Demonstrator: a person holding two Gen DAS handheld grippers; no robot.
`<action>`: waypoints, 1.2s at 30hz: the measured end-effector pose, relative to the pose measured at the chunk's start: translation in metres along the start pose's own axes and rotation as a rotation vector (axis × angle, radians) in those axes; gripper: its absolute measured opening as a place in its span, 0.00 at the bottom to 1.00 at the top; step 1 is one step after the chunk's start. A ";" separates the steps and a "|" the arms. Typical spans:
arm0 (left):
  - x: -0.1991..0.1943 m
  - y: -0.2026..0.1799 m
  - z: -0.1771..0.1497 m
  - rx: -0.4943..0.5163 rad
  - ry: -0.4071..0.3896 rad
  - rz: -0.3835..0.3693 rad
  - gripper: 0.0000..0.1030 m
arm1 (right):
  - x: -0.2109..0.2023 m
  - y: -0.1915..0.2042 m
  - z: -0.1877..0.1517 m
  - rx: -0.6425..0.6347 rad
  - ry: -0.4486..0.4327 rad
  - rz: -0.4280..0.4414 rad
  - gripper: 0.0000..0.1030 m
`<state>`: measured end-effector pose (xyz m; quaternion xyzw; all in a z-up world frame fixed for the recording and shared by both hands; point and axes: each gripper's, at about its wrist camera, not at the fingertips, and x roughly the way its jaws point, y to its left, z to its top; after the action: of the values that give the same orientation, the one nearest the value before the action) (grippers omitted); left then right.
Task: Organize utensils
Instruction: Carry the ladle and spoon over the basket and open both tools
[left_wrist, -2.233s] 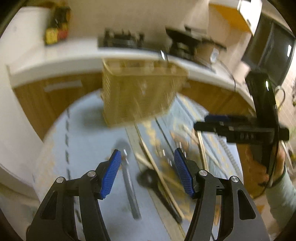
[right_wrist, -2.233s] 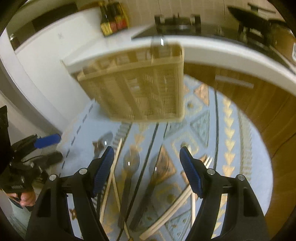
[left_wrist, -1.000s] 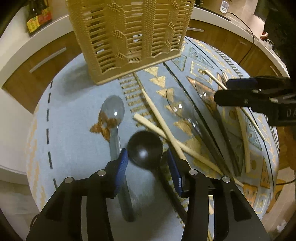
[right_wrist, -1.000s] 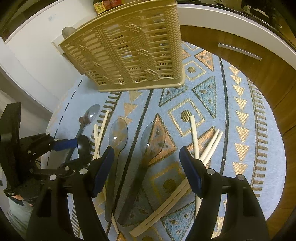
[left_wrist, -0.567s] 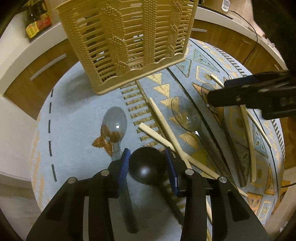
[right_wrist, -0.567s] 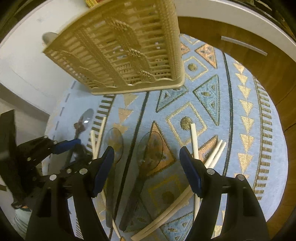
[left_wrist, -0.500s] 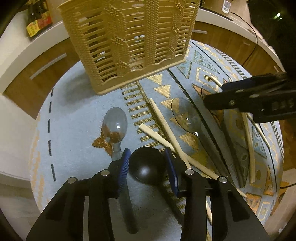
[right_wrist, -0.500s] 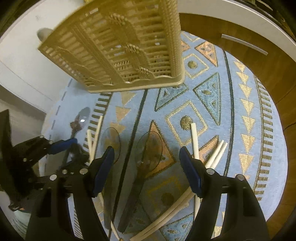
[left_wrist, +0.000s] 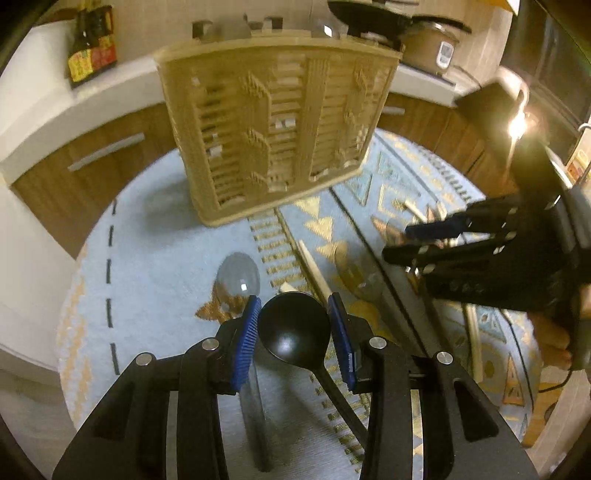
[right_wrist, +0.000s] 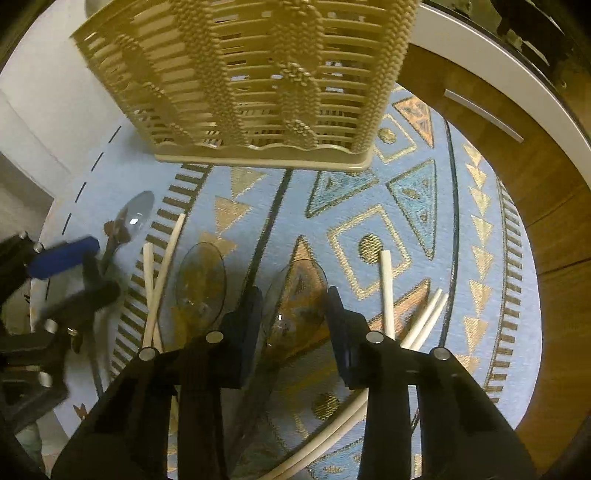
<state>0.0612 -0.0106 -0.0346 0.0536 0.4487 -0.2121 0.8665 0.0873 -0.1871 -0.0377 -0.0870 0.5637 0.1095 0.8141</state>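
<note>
My left gripper (left_wrist: 293, 321) is shut on the bowl of a black spoon (left_wrist: 293, 334), both blue pads pressed against its sides and its handle trailing down to the right. In the right wrist view, my right gripper (right_wrist: 293, 306) has its jaws closing on a clear spoon (right_wrist: 295, 295) that lies on the mat, the fingers touching both edges of the bowl. The tan slatted utensil basket (left_wrist: 280, 129) stands upright at the far side of the mat (right_wrist: 258, 74). My right gripper (left_wrist: 424, 240) also shows at the right of the left wrist view.
A round blue patterned mat (right_wrist: 424, 192) holds two more clear spoons (right_wrist: 201, 284) (right_wrist: 135, 214) and several pale chopsticks (right_wrist: 386, 284). Wooden cabinets and a white counter (left_wrist: 44, 122) with sauce bottles (left_wrist: 90, 44) ring the table.
My left gripper closed on the black spoon's bowl and rose a little, tipping up toward the basket. My right gripper sank over the clear spoon and its jaws narrowed onto the bowl.
</note>
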 end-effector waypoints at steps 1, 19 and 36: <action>-0.007 0.001 0.000 0.000 -0.019 -0.002 0.35 | -0.001 0.001 0.000 -0.001 0.000 0.013 0.31; -0.126 -0.002 0.069 0.055 -0.385 0.030 0.35 | -0.153 -0.007 0.011 -0.027 -0.440 0.119 0.30; -0.135 0.017 0.150 -0.097 -0.728 0.160 0.35 | -0.231 -0.045 0.075 0.138 -0.888 0.043 0.30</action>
<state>0.1127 0.0053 0.1602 -0.0317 0.1152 -0.1275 0.9846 0.0882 -0.2286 0.2057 0.0348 0.1676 0.1152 0.9785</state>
